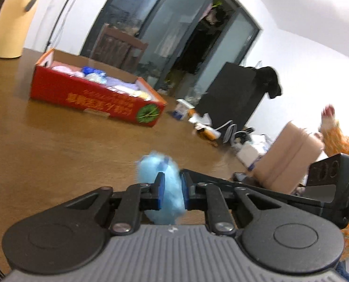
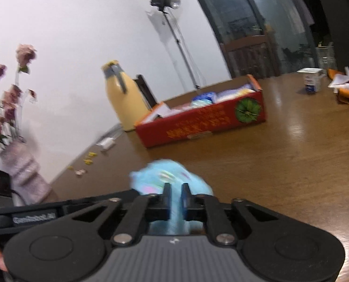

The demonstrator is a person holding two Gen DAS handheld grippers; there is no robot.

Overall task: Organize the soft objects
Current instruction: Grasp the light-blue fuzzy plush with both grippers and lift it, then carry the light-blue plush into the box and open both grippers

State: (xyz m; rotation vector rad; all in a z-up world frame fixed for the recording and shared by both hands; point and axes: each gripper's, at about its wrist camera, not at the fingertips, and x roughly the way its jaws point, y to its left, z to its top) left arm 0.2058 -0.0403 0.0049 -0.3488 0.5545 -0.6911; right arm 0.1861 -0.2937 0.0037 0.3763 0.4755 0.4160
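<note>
The fluffy light-blue plush toy (image 1: 161, 183) is pinched at two places, the left gripper (image 1: 172, 189) clamped on one part of it and the right gripper (image 2: 175, 197) clamped on another, so it appears to hang between them just above the brown wooden table (image 1: 57, 141). The long red cardboard box (image 1: 97, 96), open at the top, stands farther back on the table and already holds several pale soft items in white, blue, lilac and yellow, so part of the sorting looks done; this toy is, by my judgement, not yet in the box. A tall yellow thermos jug (image 2: 122, 98) stands behind the box. Both views are blurred, so the toy's shape and face are hard to make out, its lower part is hidden behind the gripper bodies, and the box's contents cannot be told apart.
</note>
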